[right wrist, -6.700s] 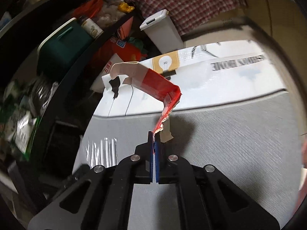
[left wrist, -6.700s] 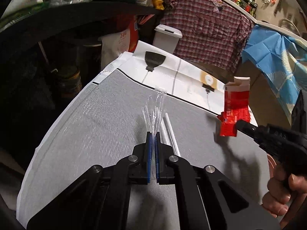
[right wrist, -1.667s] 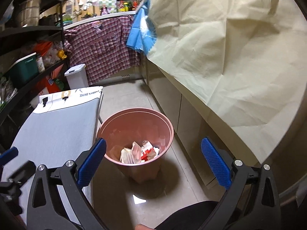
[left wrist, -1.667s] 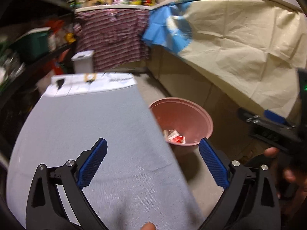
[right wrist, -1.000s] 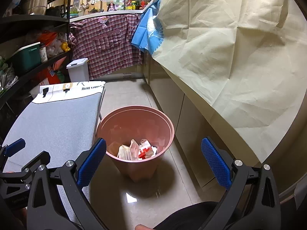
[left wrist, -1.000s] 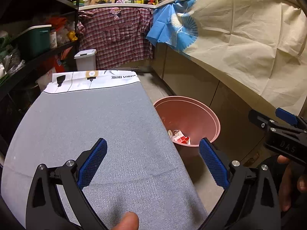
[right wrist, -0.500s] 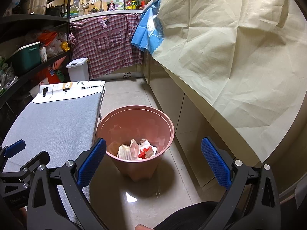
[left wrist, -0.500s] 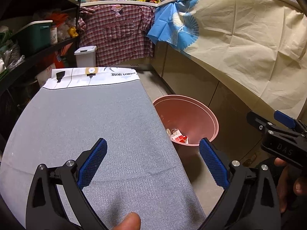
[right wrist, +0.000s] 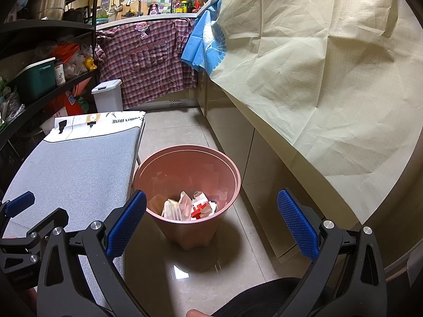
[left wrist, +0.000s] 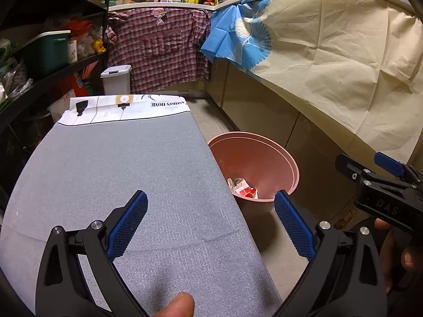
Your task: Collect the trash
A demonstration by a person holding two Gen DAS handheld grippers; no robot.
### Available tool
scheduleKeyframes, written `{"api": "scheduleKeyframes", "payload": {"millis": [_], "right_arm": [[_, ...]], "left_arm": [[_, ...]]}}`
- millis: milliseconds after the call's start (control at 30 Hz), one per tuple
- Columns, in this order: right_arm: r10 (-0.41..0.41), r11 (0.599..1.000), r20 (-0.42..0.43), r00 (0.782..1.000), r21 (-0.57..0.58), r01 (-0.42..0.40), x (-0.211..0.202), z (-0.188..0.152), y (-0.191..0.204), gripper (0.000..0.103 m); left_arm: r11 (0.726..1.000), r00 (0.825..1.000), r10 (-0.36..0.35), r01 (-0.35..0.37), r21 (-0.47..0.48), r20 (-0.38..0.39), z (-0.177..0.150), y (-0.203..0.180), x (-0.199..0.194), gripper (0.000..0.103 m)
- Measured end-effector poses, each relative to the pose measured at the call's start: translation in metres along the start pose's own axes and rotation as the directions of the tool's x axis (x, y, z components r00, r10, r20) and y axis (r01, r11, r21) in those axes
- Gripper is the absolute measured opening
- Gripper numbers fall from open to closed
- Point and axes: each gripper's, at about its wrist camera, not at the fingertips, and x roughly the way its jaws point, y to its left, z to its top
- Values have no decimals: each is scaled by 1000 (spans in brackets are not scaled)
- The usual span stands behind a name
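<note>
Wrappers, red and white, lay in the pink bin beside the ironing board; left gripper and right gripper hung spread and empty, their loads apparently dropped.

Pink plastic waste bin stands upright on the tiled floor, just beside the long edge of the grey-covered bench. No lid. At its bottom lies a loose heap of trash: crumpled white wrappers and torn red-and-white packaging, well below the rim.
</note>
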Motion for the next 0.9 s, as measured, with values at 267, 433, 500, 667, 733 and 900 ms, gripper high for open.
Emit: {"api": "scheduleKeyframes", "payload": {"millis": [267,433,500,667,733,900], "right_arm": [[0,1000,0,1000,0,0,0,0,0,98],[0,1000,0,1000,0,0,0,0,0,98],[0,1000,0,1000,0,0,0,0,0,98],[0,1000,0,1000,0,0,0,0,0,98],[0,1000,0,1000,0,0,0,0,0,98],[0,1000,0,1000,-1,0,0,0,0,98]], "left_arm": [[1000,1000,5,-5,8,14,1,-2,-2,94],[1000,1000,0,0,4,13,1,-2,-3,93],[1000,1000,-2,2,4,14,1,-2,-3,93],[1000,1000,-19,19,-6,18,1,-1,-3,93],[1000,1000,-20,20,-6,15,2,-2,-2,93],[1000,999,-19,19,4,33,2,-4,-4,93]]}}
